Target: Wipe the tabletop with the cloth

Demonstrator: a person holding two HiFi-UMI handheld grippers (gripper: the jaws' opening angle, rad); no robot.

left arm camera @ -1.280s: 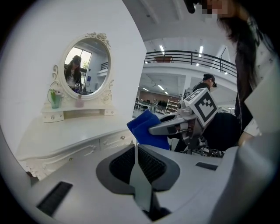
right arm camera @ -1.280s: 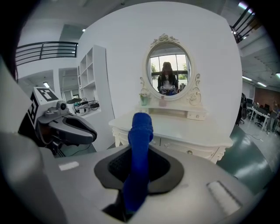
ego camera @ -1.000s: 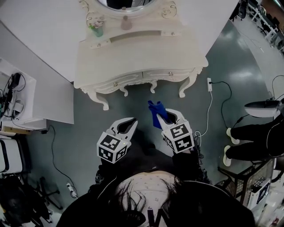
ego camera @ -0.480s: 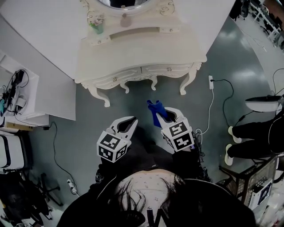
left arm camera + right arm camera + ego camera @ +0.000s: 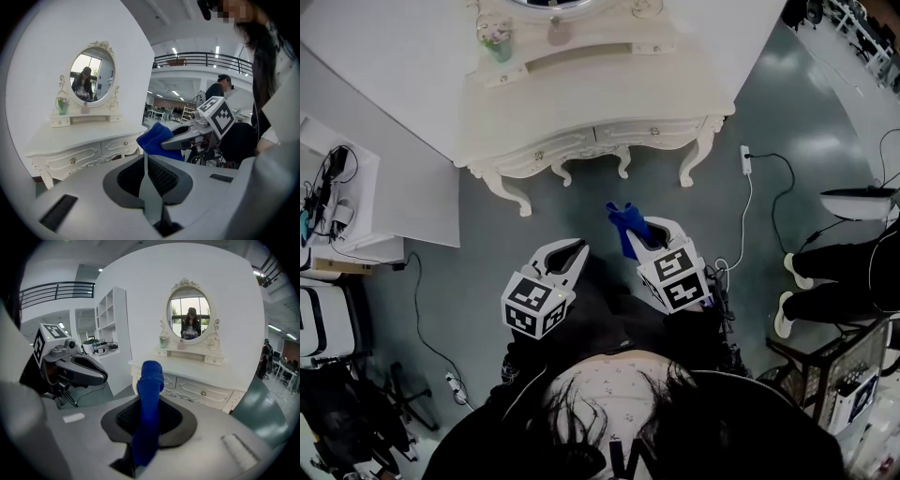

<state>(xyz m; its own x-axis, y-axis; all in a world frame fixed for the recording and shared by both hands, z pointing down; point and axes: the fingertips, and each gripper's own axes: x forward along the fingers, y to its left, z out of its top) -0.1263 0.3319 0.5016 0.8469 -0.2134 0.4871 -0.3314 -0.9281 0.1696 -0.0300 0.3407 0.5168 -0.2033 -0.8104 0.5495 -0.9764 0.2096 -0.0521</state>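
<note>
A cream dressing table [image 5: 581, 103] with an oval mirror [image 5: 189, 318] stands against the white wall ahead; its tabletop [image 5: 187, 367] is bare apart from small items on the back shelf. My right gripper [image 5: 649, 232] is shut on a blue cloth [image 5: 625, 225], which sticks up out of the jaws [image 5: 149, 399] and also shows in the left gripper view [image 5: 157, 139]. My left gripper [image 5: 569, 251] is shut with nothing in it, held beside the right one. Both hang over the floor, short of the table's front edge.
A green cup with flowers [image 5: 495, 36] and a small pink bottle [image 5: 557, 30] sit on the table's back shelf. A white shelf unit [image 5: 337, 211] stands at the left. A power strip and cable [image 5: 745, 178] lie on the floor at the right, near a person's legs [image 5: 834, 281].
The dressing table has slid up and slightly left in the head view. Both grippers hold the same pose, the cloth still in the right one.
</note>
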